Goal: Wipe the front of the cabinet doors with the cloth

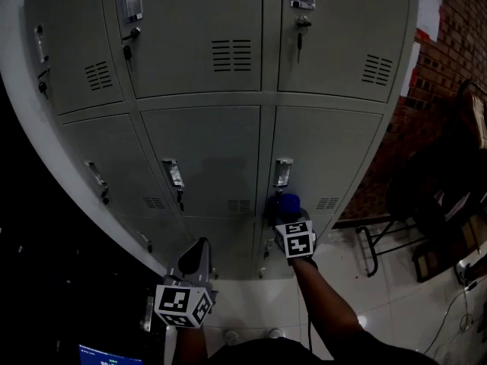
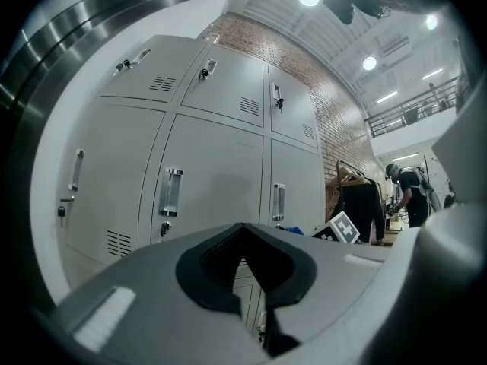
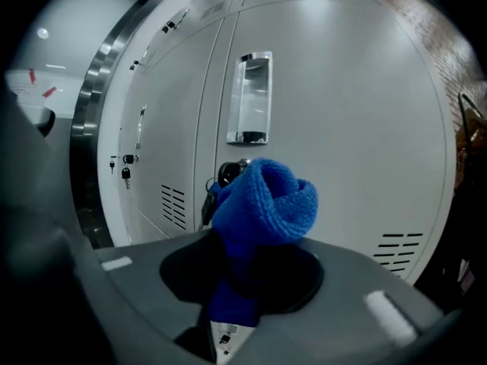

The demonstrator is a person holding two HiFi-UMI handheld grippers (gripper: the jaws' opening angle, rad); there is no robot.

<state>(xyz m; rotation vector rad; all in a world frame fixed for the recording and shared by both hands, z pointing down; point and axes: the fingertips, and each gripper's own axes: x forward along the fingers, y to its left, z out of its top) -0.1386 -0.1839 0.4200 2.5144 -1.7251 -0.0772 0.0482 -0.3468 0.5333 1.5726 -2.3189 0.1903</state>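
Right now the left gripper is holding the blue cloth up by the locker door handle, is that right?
No. It is the right gripper that holds the blue cloth by the locker door handle, as the right gripper view shows. The left gripper is shut and empty.

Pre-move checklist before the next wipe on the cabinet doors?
1. Cloth held: ok, right gripper is shut on it.
2. Cloth sticks out past the gripper tips: ok.
3. Cloth touching door: cannot tell.
4. Wipe path clear: not ok. The key in lock sits just behind the cloth, under the handle, so a snag is likely.
5. Left gripper out of the way: ok, shut, empty, back from the doors.
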